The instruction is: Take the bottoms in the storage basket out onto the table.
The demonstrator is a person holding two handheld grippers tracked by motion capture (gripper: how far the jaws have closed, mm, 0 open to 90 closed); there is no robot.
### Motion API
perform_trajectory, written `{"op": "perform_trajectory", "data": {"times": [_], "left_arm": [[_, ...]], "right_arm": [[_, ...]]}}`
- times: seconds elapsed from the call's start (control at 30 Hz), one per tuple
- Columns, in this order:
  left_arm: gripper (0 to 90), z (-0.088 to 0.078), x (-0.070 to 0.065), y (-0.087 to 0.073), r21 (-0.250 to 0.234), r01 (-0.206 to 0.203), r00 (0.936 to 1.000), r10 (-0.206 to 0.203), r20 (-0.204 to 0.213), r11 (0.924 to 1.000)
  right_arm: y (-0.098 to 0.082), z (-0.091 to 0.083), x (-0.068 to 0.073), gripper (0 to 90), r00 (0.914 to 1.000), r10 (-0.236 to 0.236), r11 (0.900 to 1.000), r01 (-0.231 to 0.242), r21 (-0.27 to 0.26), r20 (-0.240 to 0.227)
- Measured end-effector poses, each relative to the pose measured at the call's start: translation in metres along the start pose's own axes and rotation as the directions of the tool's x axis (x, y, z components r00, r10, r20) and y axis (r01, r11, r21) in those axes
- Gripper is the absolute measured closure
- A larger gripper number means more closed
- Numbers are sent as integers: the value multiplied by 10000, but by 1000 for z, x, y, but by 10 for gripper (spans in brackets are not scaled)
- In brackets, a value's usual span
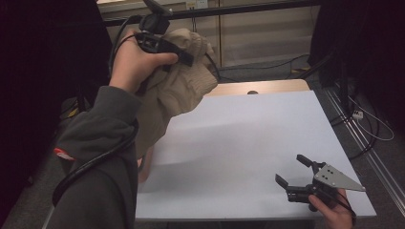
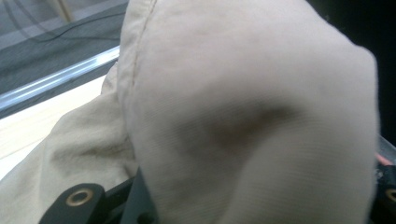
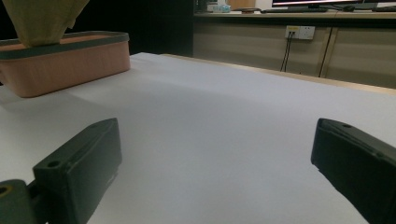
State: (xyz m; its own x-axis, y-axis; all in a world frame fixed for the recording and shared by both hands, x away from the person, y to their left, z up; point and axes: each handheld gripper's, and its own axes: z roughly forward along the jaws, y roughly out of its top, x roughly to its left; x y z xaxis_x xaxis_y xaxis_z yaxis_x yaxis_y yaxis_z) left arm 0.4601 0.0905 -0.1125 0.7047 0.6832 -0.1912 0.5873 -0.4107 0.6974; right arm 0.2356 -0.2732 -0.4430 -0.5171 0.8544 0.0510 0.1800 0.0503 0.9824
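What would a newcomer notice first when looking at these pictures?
First, the beige cloth, bunched in the left gripper and lifted high above the table's left edge, with its lower end hanging over a pink basket. Next, the wide white table, bare in the middle. Last, the right gripper, open and empty, low at the near right corner.

The cloth [image 1: 176,90] hangs over the basket [image 3: 65,60], apparently at the table's [image 1: 248,143] left edge.

The right tongs [image 3: 215,172] stand wide apart over the white table [image 3: 219,116], a pink basket [image 3: 65,63] beyond holding beige cloth [image 3: 44,18].
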Motion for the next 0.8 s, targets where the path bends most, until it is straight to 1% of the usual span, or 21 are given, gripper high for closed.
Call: {"op": "perform_trajectory", "data": {"times": [0.1,0.2,0.27,0.3,0.33,0.37,0.4,0.43,0.47,0.5,0.57,0.6,0.67,0.7,0.8], "left_arm": [[679,5,-12,7,-217,-164,9991,172,382,9996],[679,8,-26,14,-481,-235,9962,274,831,9986],[678,11,-34,17,-687,-377,9942,443,979,9969],[670,14,-37,17,-828,-614,9926,696,995,9947],[638,18,-39,16,-914,-910,9900,1000,995,9917],[559,23,-41,14,-1076,-1129,9895,1217,786,9878],[444,29,-40,12,-1206,-1416,9873,1491,555,9826],[302,35,-38,9,-1292,-1564,9859,1626,387,9792],[222,40,-36,6,-1227,-1542,9867,1593,335,9804],[212,44,-33,2,-1184,-1392,9888,1445,378,9832],[207,52,-24,-8,-1090,-1319,9900,1366,367,9853],[201,55,-19,-13,-1075,-1255,9914,1288,247,9863],[165,60,-11,-23,-1037,-1265,9917,1282,100,9865],[158,62,-6,-29,-940,-1202,9925,1216,95,9883],[157,69,6,-46,-892,-1133,9934,1144,76,9896]], "right_arm": [[0,0,0,11,10000,1,10000,-1,3,-14],[0,0,-1,11,10000,22,10000,-22,-8,-11],[0,0,-1,11,10000,1,10000,-1,-10,-12],[0,0,0,11,10000,1,10000,-1,5,-26],[0,0,0,12,10000,-2,10000,2,8,-34],[0,0,0,12,10000,-1,10000,2,14,-55],[0,0,0,11,10000,-1,10000,1,25,-78],[0,0,0,11,10000,-21,10000,22,38,-89],[0,0,1,11,9999,-38,10000,38,35,-107],[0,-1,1,11,9999,-41,10000,41,34,-110],[0,-1,0,12,9999,-46,10000,46,27,-104],[0,-1,0,11,9999,-41,10000,41,36,-100],[0,0,0,11,9999,-53,10000,54,51,-101],[0,0,0,11,9999,-43,10000,43,50,-99],[0,2,0,11,9999,-100,9999,101,112,-76]]}}
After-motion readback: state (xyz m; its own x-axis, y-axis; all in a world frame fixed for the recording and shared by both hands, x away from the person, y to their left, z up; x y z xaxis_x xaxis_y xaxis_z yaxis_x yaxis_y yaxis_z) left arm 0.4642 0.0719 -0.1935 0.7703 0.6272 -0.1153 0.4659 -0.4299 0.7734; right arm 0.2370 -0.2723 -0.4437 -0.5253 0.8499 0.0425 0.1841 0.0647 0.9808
